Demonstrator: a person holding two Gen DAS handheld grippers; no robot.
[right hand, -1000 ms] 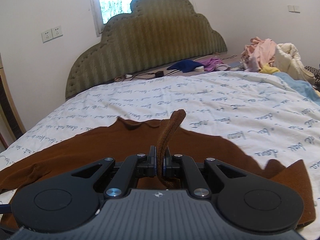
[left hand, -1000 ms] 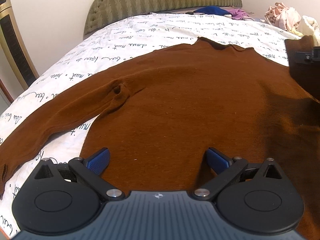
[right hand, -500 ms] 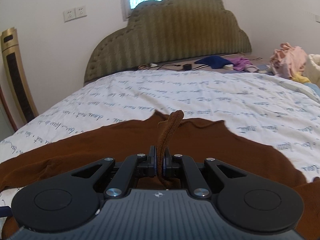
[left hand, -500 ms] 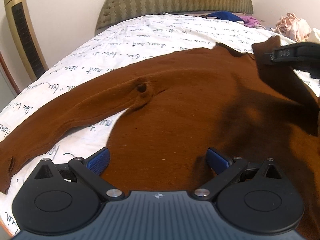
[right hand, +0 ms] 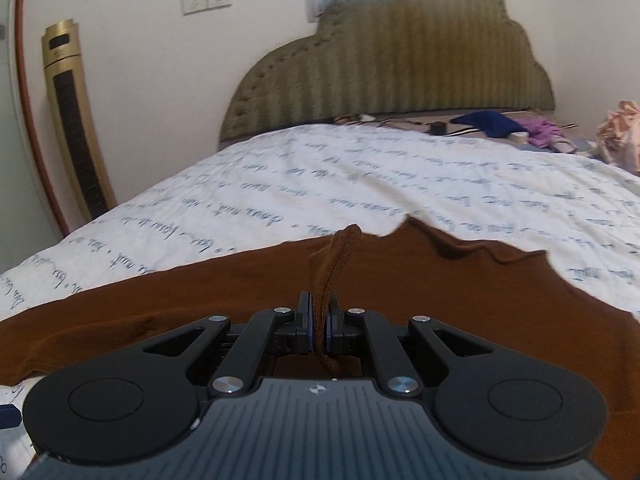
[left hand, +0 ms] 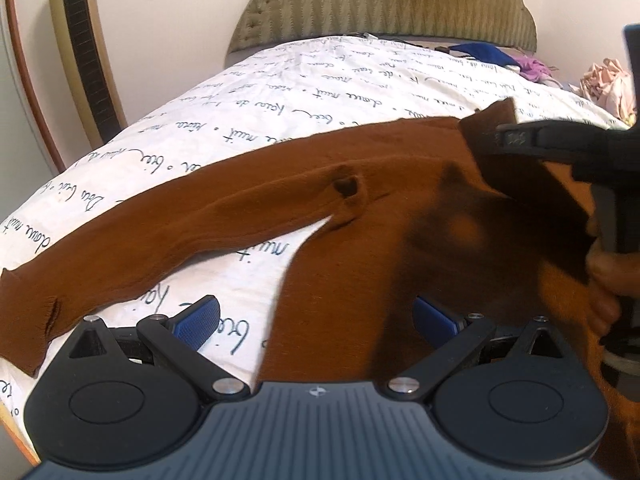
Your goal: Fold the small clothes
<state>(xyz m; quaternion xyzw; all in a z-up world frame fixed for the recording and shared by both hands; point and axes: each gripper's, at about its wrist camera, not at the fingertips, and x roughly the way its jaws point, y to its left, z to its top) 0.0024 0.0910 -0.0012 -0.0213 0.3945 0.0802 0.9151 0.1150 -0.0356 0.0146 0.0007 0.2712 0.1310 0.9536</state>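
Right gripper (right hand: 319, 322) at lower centre of its own view, clamped on a fold of the brown sweater (right hand: 240, 304), cloth sticking up between the blue pads; seen also at the right edge of the left wrist view, lifting a dark flap of that cloth. Left gripper (left hand: 316, 316) at the bottom of its frame, spread wide, blue pads (left hand: 198, 316) well apart, nothing between them. Sweater spread flat across the white lettered bedsheet (left hand: 320, 80), one sleeve (left hand: 160, 232) stretched toward the lower left. Green headboard (right hand: 400, 68) at top centre, gold tower fan (right hand: 76, 132) at upper left, pile of clothes (right hand: 620, 136) at far right
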